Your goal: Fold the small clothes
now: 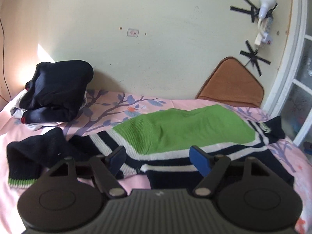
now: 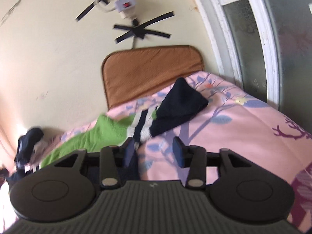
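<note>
A small knit sweater [image 1: 185, 130], green in the middle with white and navy stripes, lies spread on the pink bed sheet [image 1: 109, 107]. Its left navy sleeve [image 1: 33, 156] with a green-white cuff lies bunched at the left. My left gripper [image 1: 158, 159] is open, its blue pads over the sweater's striped lower part, holding nothing. In the right wrist view the sweater [image 2: 101, 134] stretches left, and its navy sleeve [image 2: 179, 107] lies on the sheet ahead. My right gripper [image 2: 154, 152] is open just above the sheet [image 2: 243, 132], beside the sweater's striped edge.
A pile of dark folded clothes [image 1: 56, 91] sits at the back left of the bed. A brown cushion [image 1: 232, 81] leans on the wall at the back right; it also shows in the right wrist view [image 2: 152, 70]. A white-framed window [image 2: 253, 39] bounds the right side.
</note>
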